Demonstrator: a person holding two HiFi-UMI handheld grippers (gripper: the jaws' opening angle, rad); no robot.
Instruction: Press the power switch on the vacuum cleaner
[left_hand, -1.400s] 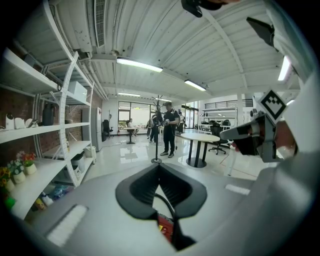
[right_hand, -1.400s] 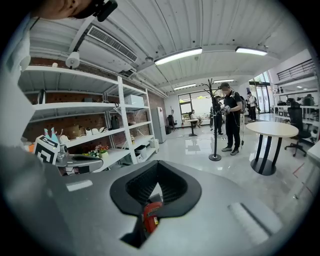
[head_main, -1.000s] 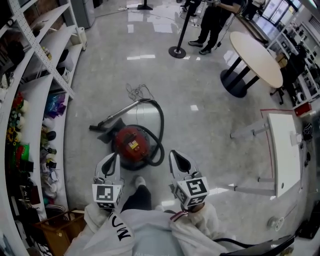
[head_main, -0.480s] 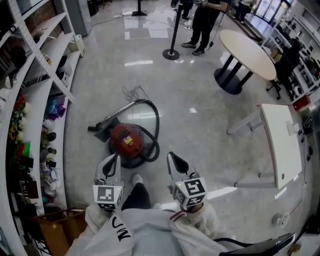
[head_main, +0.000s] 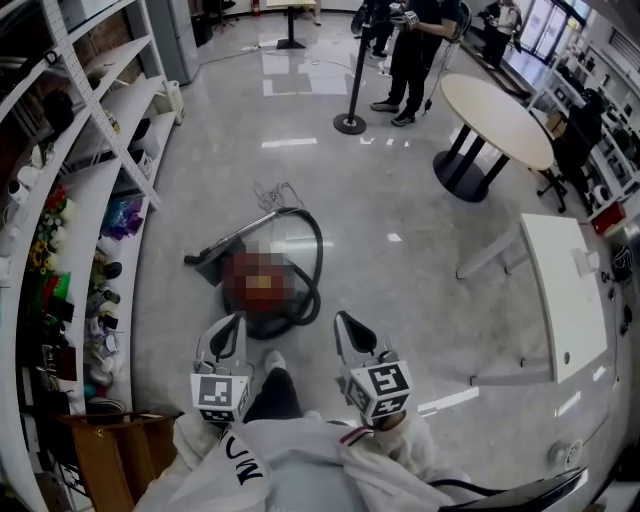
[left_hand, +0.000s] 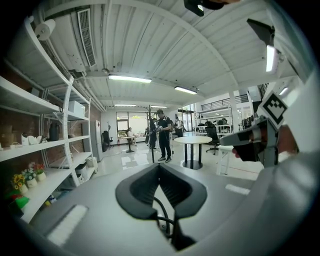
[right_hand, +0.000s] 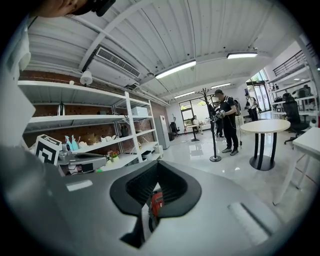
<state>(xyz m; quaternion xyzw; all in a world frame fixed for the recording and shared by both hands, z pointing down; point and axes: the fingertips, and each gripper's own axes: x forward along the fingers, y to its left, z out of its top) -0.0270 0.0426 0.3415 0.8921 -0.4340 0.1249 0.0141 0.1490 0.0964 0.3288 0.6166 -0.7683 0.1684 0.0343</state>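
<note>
- Left gripper (head_main: 227, 335): fingers (left_hand: 136, 192) closed tip to tip, nothing between them; held above the floor (head_main: 400, 210).
- Right gripper (head_main: 352, 332): fingers (right_hand: 172, 189) likewise closed and empty, level with the left.
- Vacuum cleaner (head_main: 262, 290): red canister on the floor just ahead of both grippers, nearer the left one, touching neither.
- Black hose (head_main: 320, 262) curves round the canister's right side.
- Nozzle (head_main: 205, 262) lies on its left.
- Shelving (head_main: 90, 190) runs along the left.
- Round desk (head_main: 497, 105) and white desk (head_main: 565, 290) stand to the right, well apart from the canister.
</note>
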